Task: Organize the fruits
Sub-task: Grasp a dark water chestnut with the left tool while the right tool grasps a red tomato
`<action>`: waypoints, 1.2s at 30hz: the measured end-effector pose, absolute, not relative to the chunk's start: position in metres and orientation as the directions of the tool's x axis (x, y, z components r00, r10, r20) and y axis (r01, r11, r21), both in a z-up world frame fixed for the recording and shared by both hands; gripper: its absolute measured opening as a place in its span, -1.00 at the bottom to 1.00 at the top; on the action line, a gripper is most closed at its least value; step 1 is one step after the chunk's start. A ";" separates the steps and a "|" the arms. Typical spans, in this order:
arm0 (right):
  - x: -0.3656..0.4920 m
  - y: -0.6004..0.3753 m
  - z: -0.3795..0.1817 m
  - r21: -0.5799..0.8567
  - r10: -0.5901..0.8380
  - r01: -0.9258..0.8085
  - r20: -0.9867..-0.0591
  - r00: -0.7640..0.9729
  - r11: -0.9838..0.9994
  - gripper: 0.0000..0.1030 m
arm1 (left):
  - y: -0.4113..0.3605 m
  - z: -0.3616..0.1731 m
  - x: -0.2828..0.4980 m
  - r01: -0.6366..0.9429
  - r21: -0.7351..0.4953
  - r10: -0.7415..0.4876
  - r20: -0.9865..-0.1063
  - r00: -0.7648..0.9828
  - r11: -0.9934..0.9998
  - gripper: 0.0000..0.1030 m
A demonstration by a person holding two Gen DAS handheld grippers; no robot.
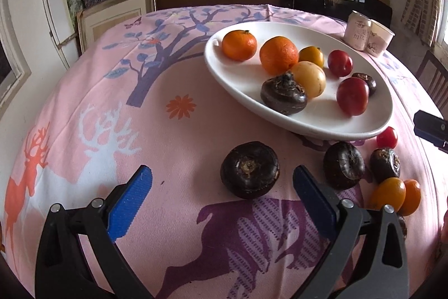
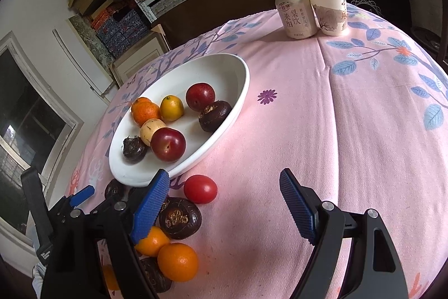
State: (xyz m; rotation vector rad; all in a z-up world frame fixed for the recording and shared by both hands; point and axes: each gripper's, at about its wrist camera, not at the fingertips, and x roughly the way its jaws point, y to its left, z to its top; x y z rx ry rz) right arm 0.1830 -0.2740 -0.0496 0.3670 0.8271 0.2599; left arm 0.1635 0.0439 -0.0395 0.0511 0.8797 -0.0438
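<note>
Plate point(image 1: 322, 128): white oval dish on pink printed tablecloth point(image 1: 173, 80), holding two oranges, two yellow fruits, two red plums and two dark water chestnuts.
Loose fruit: near plate's front rim, on cloth; red cherry tomato point(image 2: 200, 189), dark water chestnuts, small oranges point(image 2: 177, 261) clustered together.
Left gripper point(image 1: 222, 181): blue pads spread wide, gripping nothing; single dark water chestnut point(image 1: 249, 169) on cloth between the fingertips, apart from both.
Right gripper point(image 2: 224, 194): spread wide, empty, over bare cloth beside loose fruit.
Far edge: drink can point(image 2: 296, 14) touching paper cup point(image 2: 330, 10).
</note>
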 end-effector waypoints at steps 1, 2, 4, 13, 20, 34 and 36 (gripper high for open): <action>0.183 -0.272 -0.050 0.406 0.361 -0.087 -0.670 0.649 0.910 0.59 | 0.047 -0.042 0.166 0.047 0.009 -0.022 -0.781 0.624 0.999 0.92; 0.183 -0.270 -0.051 0.398 0.358 -0.092 -0.673 0.647 0.913 0.59 | 0.050 -0.045 0.169 0.038 -0.004 -0.026 -0.791 0.611 0.999 0.92; 0.183 -0.266 -0.052 0.371 0.344 -0.101 -0.681 0.646 0.923 0.59 | 0.053 -0.049 0.172 0.025 -0.018 -0.029 -0.807 0.590 1.000 0.92; 0.185 -0.242 -0.059 0.259 0.295 -0.152 -0.717 0.631 0.954 0.24 | 0.047 -0.050 0.172 0.032 0.023 0.000 -0.813 0.583 0.999 0.92; 0.190 -0.236 -0.062 0.237 0.287 -0.164 -0.719 0.634 0.957 0.04 | 0.046 -0.050 0.172 0.037 0.024 -0.002 -0.810 0.586 0.999 0.91; 0.190 -0.246 -0.065 0.359 0.388 -0.174 -0.700 0.599 0.917 -0.43 | 0.037 -0.042 0.166 0.137 -0.051 -0.126 -0.775 0.619 0.989 -0.20; 0.188 -0.248 -0.063 0.358 0.385 -0.172 -0.696 0.606 0.918 -0.43 | 0.037 -0.042 0.166 0.140 -0.058 -0.134 -0.773 0.620 0.988 -0.20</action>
